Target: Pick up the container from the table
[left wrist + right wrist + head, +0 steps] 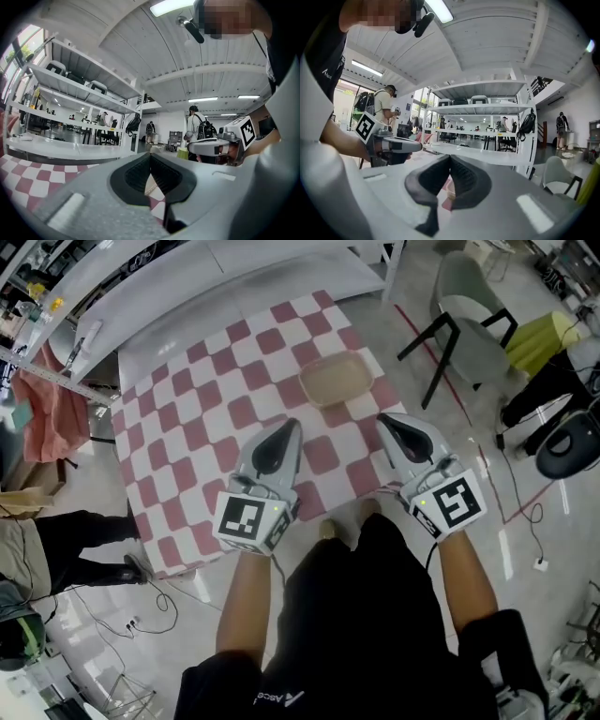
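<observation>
1. Though draped in a red-and-white check and carrying the task's only thing, stretches as a table (187, 437) beneath and ahead of both grippers.
2. Sits as a shallow beige container (337, 379) on that table, ahead of both sets of fingertips and between their two lines. Lies apart from both, touched by neither.
3. Hovers as the left gripper (292, 424) short of the container, which lies ahead and to its right. Points about level, with jaws pressed fully together on nothing.
4. Hovers likewise as the right gripper (383, 419), with the container ahead and a little to its left. Points about level too, with jaws closed tight and empty.
5. Judged from this: approach under way, nothing gripped, nothing lifted. Left to do, probably: spread at least one pair of jaws, reach on to the container's rim, close on it and raise it clear of the table.
</observation>
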